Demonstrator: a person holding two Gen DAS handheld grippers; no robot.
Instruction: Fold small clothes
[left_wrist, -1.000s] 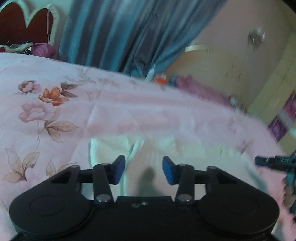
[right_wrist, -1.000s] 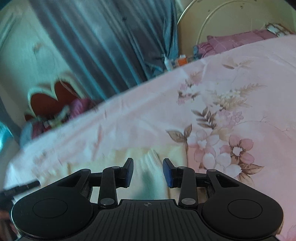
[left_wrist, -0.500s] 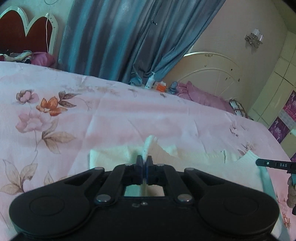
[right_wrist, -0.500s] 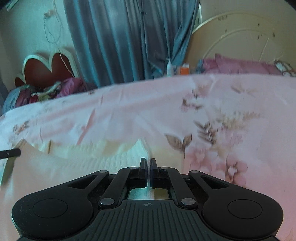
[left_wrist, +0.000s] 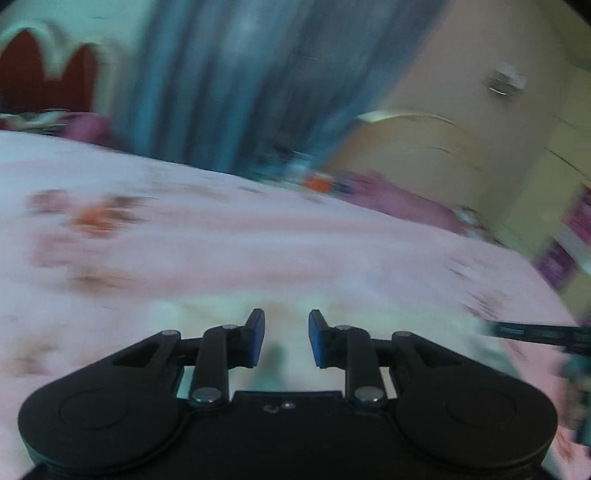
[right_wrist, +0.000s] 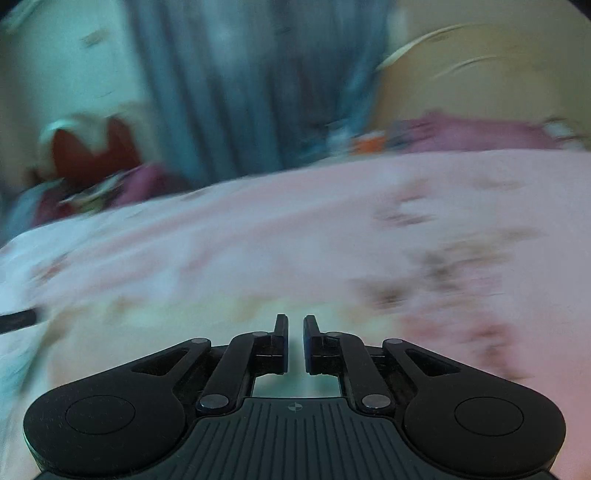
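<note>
Because the pale garment (left_wrist: 221, 317) lies flat on the pink floral bed (left_wrist: 221, 240) just ahead of both tools, each points down over its near edge. Left tool (left_wrist: 283, 341) jaws have just been opening and stand apart, nothing between them. Right tool (right_wrist: 295, 341) shows a narrow gap, also just opening, no cloth visibly pinched; judged a release after a fold.

Pink floral bedspread (left_wrist: 258, 251) with pale garment (left_wrist: 221, 317) flat on it

One pale garment (left_wrist: 207, 314); two grippers, left (left_wrist: 283, 341) and right (right_wrist: 295, 343); one floral bedsheet (left_wrist: 258, 251); one blue curtain (left_wrist: 229, 85)
</note>
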